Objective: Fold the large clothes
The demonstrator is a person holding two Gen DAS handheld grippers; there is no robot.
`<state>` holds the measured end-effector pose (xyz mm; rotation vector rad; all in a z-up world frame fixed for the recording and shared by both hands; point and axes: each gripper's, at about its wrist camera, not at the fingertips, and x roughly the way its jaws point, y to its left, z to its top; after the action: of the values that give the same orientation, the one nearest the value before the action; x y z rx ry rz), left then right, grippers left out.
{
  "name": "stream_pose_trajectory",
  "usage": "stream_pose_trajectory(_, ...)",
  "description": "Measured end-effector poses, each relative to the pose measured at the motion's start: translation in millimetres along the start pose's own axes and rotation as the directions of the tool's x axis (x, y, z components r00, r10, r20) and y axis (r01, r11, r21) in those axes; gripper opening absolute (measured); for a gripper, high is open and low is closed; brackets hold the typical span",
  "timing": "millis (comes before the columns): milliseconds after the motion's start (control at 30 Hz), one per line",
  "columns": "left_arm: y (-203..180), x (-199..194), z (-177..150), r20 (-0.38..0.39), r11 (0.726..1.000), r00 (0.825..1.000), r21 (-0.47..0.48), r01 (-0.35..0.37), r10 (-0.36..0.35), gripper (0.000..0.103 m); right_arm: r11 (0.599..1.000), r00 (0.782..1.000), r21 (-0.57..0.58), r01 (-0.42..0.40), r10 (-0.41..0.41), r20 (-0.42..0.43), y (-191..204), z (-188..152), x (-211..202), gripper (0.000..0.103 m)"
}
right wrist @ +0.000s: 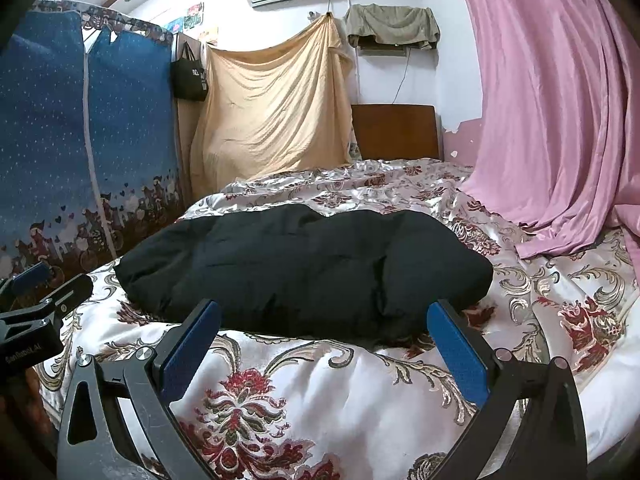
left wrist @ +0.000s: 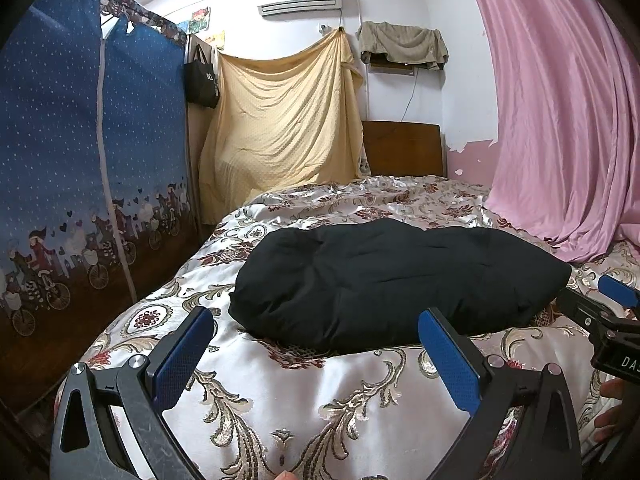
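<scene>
One black padded garment [left wrist: 384, 284] lies in the middle of the frame in both wrist views, bundled into a thick, roughly oblong mass with its long side running left to right. It rests on a single satin bedspread [left wrist: 320, 400] patterned with red flowers and gold scrolls, which covers the whole bed.

Two grippers are in view. The left gripper [left wrist: 316, 328] sits at the bottom of its own view with both blue-padded fingers spread wide apart, holding nothing, their tips near the garment's front edge. The right gripper [right wrist: 324, 320] is likewise released, its two blue pads splayed and empty just in front of the garment. Each gripper also shows at the side edge of the other's view. Part of a hand [left wrist: 612, 408] appears at the lower right of the left wrist view.

Behind the bed, centre frame, stands one brown wooden headboard [left wrist: 404, 148]. One yellow sheet [left wrist: 280, 120] hangs on the back wall, with one black bag [left wrist: 202, 80] to its left. One blue dotted fabric wardrobe [left wrist: 88, 152] fills the left side. One pink curtain [left wrist: 560, 112] drapes down the right onto the bedspread. One air conditioner [left wrist: 300, 0] is mounted at top centre, and one olive cloth [left wrist: 402, 46] hangs to its lower right.
</scene>
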<state>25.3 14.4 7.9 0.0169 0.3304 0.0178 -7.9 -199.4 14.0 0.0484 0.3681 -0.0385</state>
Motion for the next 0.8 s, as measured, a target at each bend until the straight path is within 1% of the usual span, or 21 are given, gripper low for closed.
stream_pose_trajectory(800,1.7,-4.7,0.6,0.008,1.0,1.0,-0.005,0.001,-0.001,0.103,1.0,1.0,0.0,0.002,-0.002,0.0,0.5,-2.6,0.3,0.102)
